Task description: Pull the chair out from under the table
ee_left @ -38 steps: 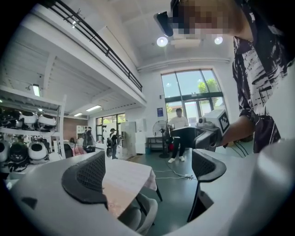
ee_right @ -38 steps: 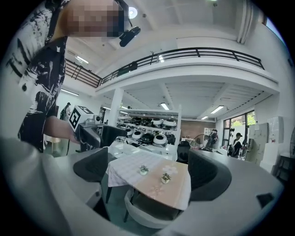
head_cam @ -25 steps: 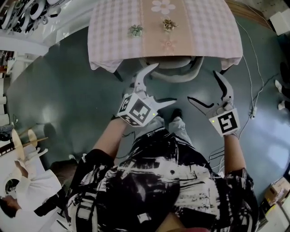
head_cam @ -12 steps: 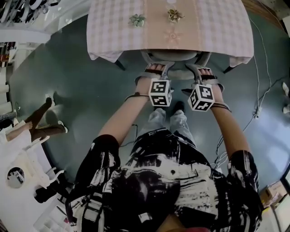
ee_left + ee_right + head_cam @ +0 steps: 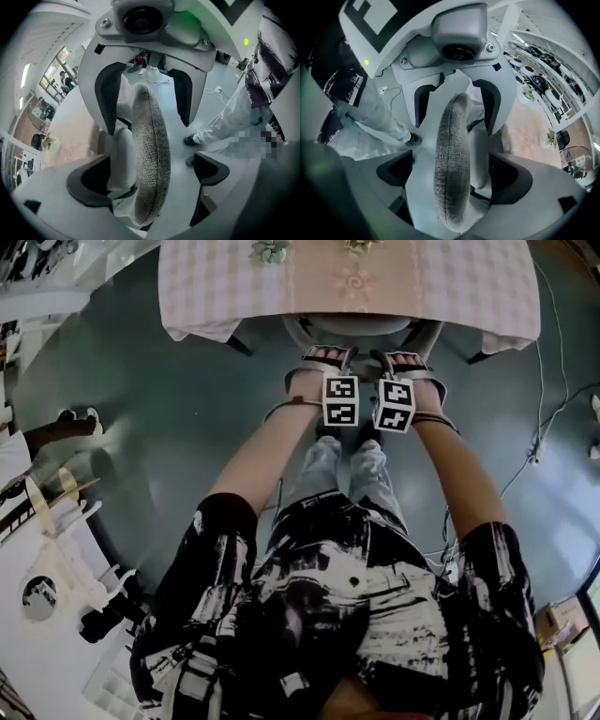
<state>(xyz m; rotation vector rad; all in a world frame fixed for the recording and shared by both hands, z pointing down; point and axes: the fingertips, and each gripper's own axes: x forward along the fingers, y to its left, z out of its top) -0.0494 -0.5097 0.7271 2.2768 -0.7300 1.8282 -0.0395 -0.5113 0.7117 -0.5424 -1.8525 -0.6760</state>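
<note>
A grey chair is tucked under a table with a pink checked cloth [image 5: 450,287]; its curved backrest [image 5: 361,326] shows just below the cloth's edge. My left gripper [image 5: 328,360] and right gripper [image 5: 405,362] point down side by side over the top of that backrest. In the left gripper view the grey fabric backrest [image 5: 147,140] stands edge-on between the wide jaws of the left gripper [image 5: 150,176], with gaps on both sides. The right gripper [image 5: 452,176] straddles the backrest [image 5: 452,140] the same way; its jaws have just been closing slightly and do not press on it.
A white cable [image 5: 544,427] trails over the grey floor to the right of the table. A white desk [image 5: 47,559] fills the lower left, and another person's feet [image 5: 70,423] stand at the left edge. Small flower ornaments [image 5: 270,249] sit on the table.
Both grippers came together from a spread, raised position, dropped down and tipped over the chair's backrest. The table has shifted upward in the head view.
</note>
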